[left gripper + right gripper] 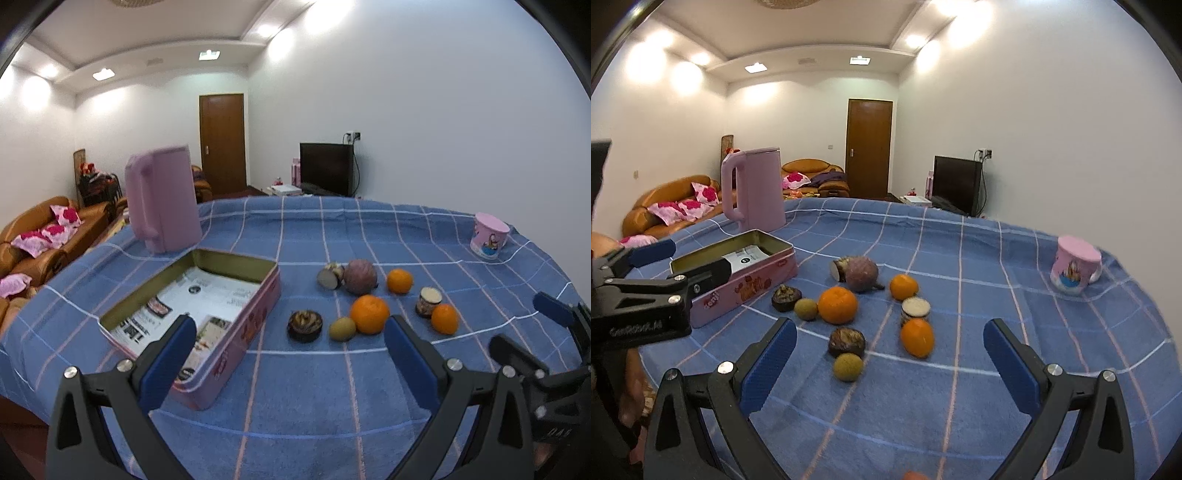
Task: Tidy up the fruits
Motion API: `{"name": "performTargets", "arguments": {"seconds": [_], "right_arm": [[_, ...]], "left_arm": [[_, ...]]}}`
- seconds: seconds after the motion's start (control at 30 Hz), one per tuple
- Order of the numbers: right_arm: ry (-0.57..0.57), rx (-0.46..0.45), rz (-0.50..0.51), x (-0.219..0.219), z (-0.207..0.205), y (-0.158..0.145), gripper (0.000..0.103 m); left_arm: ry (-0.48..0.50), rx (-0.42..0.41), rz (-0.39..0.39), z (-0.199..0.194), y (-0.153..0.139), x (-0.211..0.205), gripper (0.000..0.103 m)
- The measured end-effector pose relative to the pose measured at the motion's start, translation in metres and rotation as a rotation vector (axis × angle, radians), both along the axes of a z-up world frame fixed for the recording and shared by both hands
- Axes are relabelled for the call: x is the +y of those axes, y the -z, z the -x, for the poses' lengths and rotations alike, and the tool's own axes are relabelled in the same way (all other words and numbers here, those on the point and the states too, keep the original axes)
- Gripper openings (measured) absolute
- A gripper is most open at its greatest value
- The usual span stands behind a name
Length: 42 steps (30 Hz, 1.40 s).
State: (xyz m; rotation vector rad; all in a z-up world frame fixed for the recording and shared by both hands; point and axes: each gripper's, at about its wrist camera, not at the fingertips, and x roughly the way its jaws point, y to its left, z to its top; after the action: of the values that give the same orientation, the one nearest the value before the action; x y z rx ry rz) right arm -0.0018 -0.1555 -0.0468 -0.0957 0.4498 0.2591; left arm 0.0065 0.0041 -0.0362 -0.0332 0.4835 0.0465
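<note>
Nearest to my lenses are the blue-padded fingers of both tools: my left hand-held gripper hangs spread wide and empty above the near edge of the desk, one pad over the tin's near corner, and my right hand-held gripper is likewise released, holding nothing, over bare blue checked cloth. Going left to right, a pink kettle stands upright at the far left, just behind the open pink tin box, which has printed paper on its floor and no fruit in it. Right of the tin the fruit lies loose on the cloth: a dark mangosteen, a small brownish-green kiwi touching a large orange, and behind them a cut mangosteen half beside a purple scaly fruit. Further right sit a smaller orange, another cut half and a third orange just beside it. In the right wrist view I see a second mangosteen and second kiwi closest to me. A pink cartoon mug stands well apart at the far right.
</note>
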Motion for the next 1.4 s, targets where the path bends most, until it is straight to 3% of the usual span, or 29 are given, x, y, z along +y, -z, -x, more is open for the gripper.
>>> {"name": "performTargets", "arguments": {"seconds": [0.23, 0.4, 0.53, 0.7, 0.8, 0.87, 1.07, 1.27, 1.4], "right_arm": [[-0.041, 0.070, 0.026, -0.002, -0.009, 0.023, 0.099], [-0.108, 0.158, 0.008, 0.006, -0.026, 0.036, 0.076], [-0.165, 0.210, 0.021, 0.024, -0.038, 0.042, 0.066], [-0.181, 0.274, 0.063, 0.038, -0.049, 0.052, 0.042], [-0.194, 0.315, 0.064, 0.038, -0.055, 0.055, 0.039], [-0.213, 0.358, 0.051, 0.038, -0.062, 0.059, 0.029], [-0.215, 0.330, 0.022, 0.031, -0.057, 0.055, 0.029], [-0.072, 0.226, 0.045, -0.010, -0.052, 0.043, 0.029], [0.004, 0.223, 0.030, -0.040, -0.058, 0.042, 0.029]], "left_arm": [[0.035, 0.025, -0.008, -0.006, 0.015, -0.011, 0.103], [0.014, 0.039, -0.001, -0.011, 0.018, -0.008, 0.103], [0.003, 0.048, 0.002, -0.014, 0.019, -0.003, 0.103], [0.003, 0.046, 0.007, -0.014, 0.019, 0.000, 0.103], [0.018, 0.056, 0.014, -0.016, 0.020, -0.001, 0.103], [0.027, 0.064, 0.021, -0.018, 0.020, -0.002, 0.103], [0.055, 0.072, 0.014, -0.022, 0.018, -0.012, 0.102], [0.123, 0.126, 0.029, -0.035, 0.021, -0.032, 0.095], [0.169, 0.170, 0.025, -0.046, 0.026, -0.053, 0.093]]}}
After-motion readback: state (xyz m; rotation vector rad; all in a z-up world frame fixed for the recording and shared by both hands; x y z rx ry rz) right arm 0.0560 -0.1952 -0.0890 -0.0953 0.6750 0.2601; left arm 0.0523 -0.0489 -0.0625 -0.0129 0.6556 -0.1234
